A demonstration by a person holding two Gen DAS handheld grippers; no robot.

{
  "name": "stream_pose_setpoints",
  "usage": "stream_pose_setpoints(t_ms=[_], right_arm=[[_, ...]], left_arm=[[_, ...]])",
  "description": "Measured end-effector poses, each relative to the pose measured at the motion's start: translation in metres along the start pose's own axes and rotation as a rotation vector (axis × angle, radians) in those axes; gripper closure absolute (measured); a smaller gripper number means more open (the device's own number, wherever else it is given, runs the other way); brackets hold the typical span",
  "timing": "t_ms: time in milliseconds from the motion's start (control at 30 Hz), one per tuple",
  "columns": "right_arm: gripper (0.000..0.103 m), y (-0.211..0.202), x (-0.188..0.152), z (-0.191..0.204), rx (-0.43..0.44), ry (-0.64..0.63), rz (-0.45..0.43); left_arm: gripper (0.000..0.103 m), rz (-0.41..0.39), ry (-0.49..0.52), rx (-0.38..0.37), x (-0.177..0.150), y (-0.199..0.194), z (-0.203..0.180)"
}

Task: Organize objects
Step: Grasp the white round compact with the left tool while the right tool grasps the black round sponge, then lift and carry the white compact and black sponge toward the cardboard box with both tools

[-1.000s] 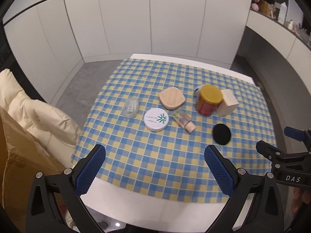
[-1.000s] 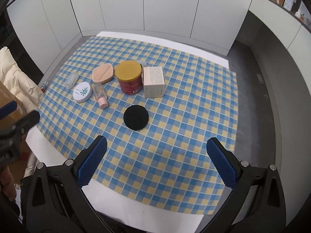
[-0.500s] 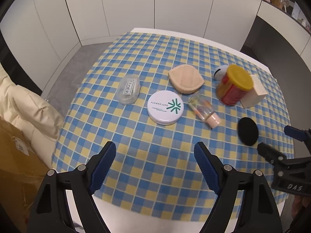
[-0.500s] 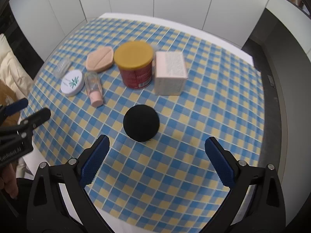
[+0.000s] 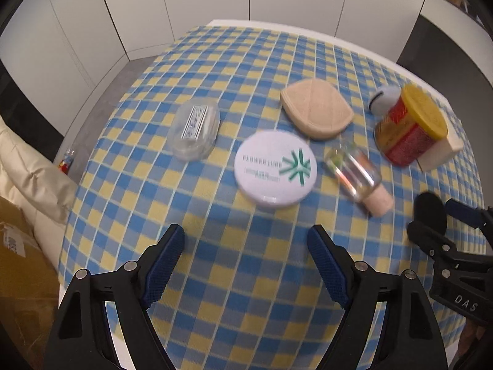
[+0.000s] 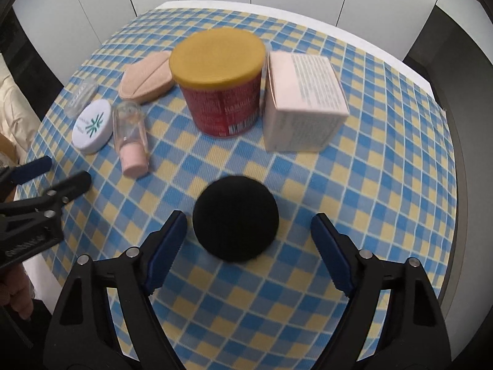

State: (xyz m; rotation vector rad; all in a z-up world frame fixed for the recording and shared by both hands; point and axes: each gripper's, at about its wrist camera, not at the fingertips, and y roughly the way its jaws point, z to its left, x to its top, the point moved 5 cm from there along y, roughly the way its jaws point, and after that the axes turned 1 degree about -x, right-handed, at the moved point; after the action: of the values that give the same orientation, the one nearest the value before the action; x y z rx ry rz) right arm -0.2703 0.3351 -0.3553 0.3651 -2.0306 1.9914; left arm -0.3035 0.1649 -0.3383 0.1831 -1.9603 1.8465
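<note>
**Obs:** Gripper check, right first: your right gripper (image 6: 248, 231) points steeply down at the table (image 6: 385, 215). Its jaws have just been closing, but a wide gap remains. The black round sponge (image 6: 235, 217) lies partly between the blue pads (image 6: 168, 246); neither pad touches it, nothing is held.

**Op:** And the left?

**Obs:** Your left gripper (image 5: 245, 259) is about as far apart, jaws just narrowed too, with only bare checked cloth (image 5: 246, 277) between the fingers. It grips nothing.

**Op:** Positions beyond the left gripper?

**Obs:** Nearest is the white round compact (image 5: 275, 168) with green print, just past the fingertips. To its right lies the clear bottle with a pink cap (image 5: 357, 175) on its side, cap toward you. To its left, a little apart, lies the clear oval case (image 5: 195, 132). Behind the compact sits the beige puff (image 5: 315, 112).

**Op:** Far row?

**Obs:** Red can with a yellow lid (image 6: 220, 83), upright, beyond the black sponge. The pale pink box (image 6: 303, 98) stands just beside it on the right; I cannot tell whether they touch. A small white and grey ball (image 5: 385, 98) peeks out behind the can in the left view.

**Op:** Off the table?

**Obs:** Cream cushion (image 5: 27, 182) at the left edge.
</note>
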Motion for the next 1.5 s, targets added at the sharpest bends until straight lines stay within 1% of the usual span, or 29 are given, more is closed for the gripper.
stream_pose_setpoints(t_ms=[33, 67, 133, 167, 267, 300, 333, 367, 400, 433, 467, 567, 633, 800, 833, 933, 1067, 1167, 1267, 1400, 1500], right_arm=[[0.029, 0.0, 0.002, 0.002, 0.003, -0.011, -0.011], [0.033, -0.001, 0.004, 0.004, 0.005, -0.02, -0.017], [0.05, -0.001, 0.006, 0.007, 0.011, -0.036, -0.026], [0.05, -0.001, 0.008, 0.007, 0.013, -0.038, -0.026], [0.051, 0.0, 0.011, 0.005, 0.023, -0.018, -0.027], [0.051, 0.0, 0.012, 0.004, 0.029, -0.009, -0.024], [0.051, 0.0, 0.014, 0.003, 0.037, 0.002, -0.018], [0.051, -0.001, 0.017, 0.003, 0.037, 0.007, -0.014], [0.051, -0.001, 0.018, 0.002, 0.035, 0.01, -0.011], [0.051, -0.003, 0.019, 0.001, 0.034, 0.014, -0.011], [0.051, -0.004, 0.019, 0.0, 0.033, 0.016, -0.011], [0.052, -0.009, 0.02, -0.001, 0.03, 0.018, -0.016], [0.051, -0.011, 0.021, -0.001, 0.029, 0.022, -0.014], [0.051, -0.022, 0.016, 0.0, 0.03, 0.036, -0.012], [0.051, -0.028, 0.006, -0.011, 0.034, 0.042, -0.011], [0.051, -0.034, -0.004, -0.008, 0.037, 0.062, 0.002], [0.051, -0.048, -0.013, -0.005, 0.036, 0.06, 0.007], [0.051, -0.064, -0.014, -0.001, 0.036, 0.046, -0.014], [0.051, -0.085, -0.014, 0.002, 0.037, 0.051, -0.038], [0.051, -0.115, -0.014, 0.006, 0.037, 0.047, -0.075], [0.051, -0.134, -0.016, 0.008, 0.032, 0.038, -0.093]], left_arm=[[0.02, -0.001, -0.002, -0.003, 0.002, 0.001, 0.0], [0.02, -0.003, 0.0, -0.004, 0.004, 0.003, -0.001], [0.02, -0.007, 0.007, -0.008, 0.009, 0.005, -0.004], [0.02, -0.01, 0.012, -0.009, 0.012, 0.006, -0.006], [0.022, -0.02, 0.017, -0.013, 0.021, 0.01, -0.01], [0.026, -0.026, 0.015, -0.013, 0.025, 0.011, -0.011], [0.028, -0.028, 0.016, -0.016, 0.027, 0.011, -0.012], [0.033, -0.031, 0.021, -0.02, 0.03, 0.012, -0.014], [0.041, -0.034, 0.03, -0.019, 0.032, 0.012, -0.016], [0.044, -0.033, 0.036, -0.024, 0.034, 0.011, -0.018], [0.045, -0.024, 0.042, -0.024, 0.035, 0.012, -0.019], [0.045, 0.01, 0.023, -0.044, 0.034, 0.01, -0.019], [0.045, 0.022, 0.021, -0.043, 0.032, 0.006, -0.019], [0.045, 0.015, 0.027, -0.052, 0.025, -0.008, -0.018], [0.045, 0.019, 0.029, -0.052, 0.023, -0.01, -0.019], [0.045, 0.024, 0.038, -0.051, 0.016, -0.021, -0.021], [0.045, 0.011, 0.045, -0.055, 0.007, -0.043, -0.028], [0.045, 0.003, 0.016, -0.09, 0.005, -0.064, -0.03], [0.045, -0.04, 0.042, -0.077, 0.004, -0.09, -0.035], [0.045, -0.074, 0.008, -0.09, 0.007, -0.118, -0.029], [0.045, -0.1, 0.012, -0.092, 0.005, -0.139, -0.028]])
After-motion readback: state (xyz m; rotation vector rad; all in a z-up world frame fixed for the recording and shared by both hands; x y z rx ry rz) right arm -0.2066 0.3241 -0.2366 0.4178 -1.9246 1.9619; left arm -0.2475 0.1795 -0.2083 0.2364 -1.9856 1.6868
